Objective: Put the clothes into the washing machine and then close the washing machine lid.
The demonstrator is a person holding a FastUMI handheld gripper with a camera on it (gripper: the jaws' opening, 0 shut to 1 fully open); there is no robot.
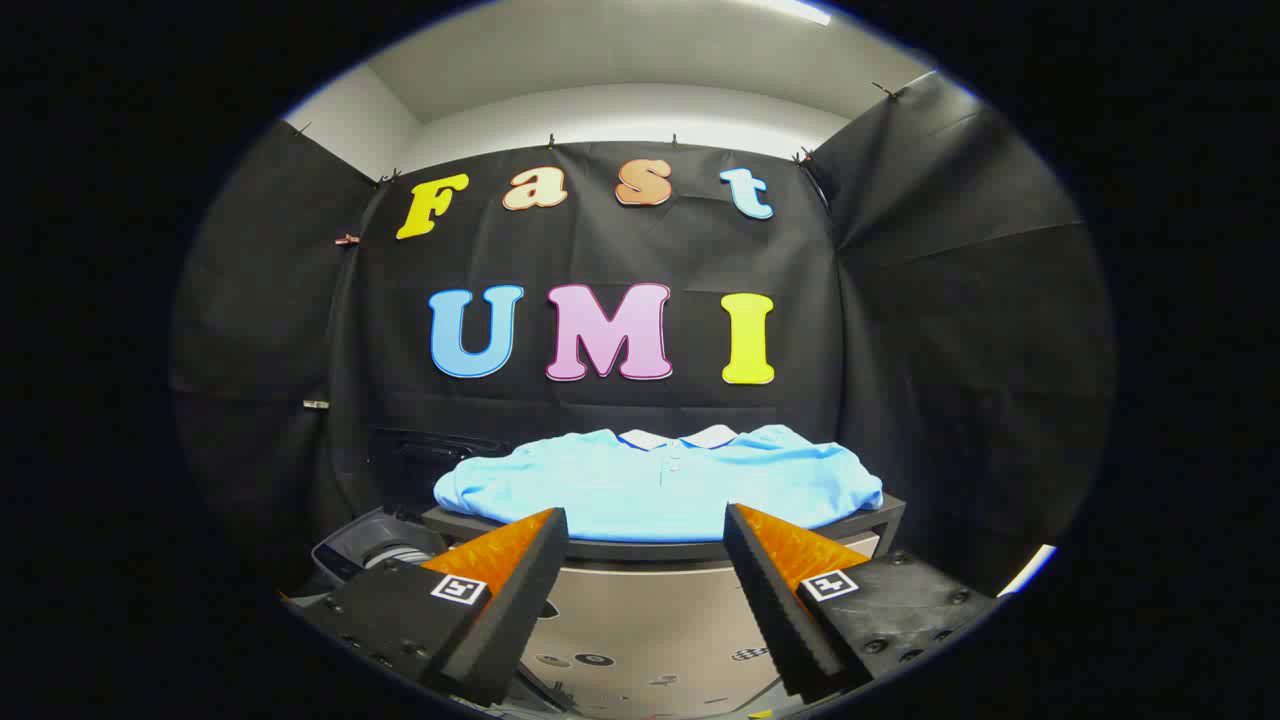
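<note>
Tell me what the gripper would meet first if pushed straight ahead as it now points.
Probably the light blue polo shirt, lying flat on the dark table just beyond the open gripper; its jaws stand wide apart, holding nothing. Depth is unclear, so the table's front edge might come first.

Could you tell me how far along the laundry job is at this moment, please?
Nothing looks done yet. The light blue polo shirt lies spread on the dark table, beyond the fingers. The gripper is open and holds nothing, pointed at the shirt's near edge. The washing machine sits low beside the table, apparently open. Left: grasp the shirt, put it in, close the lid.
</note>
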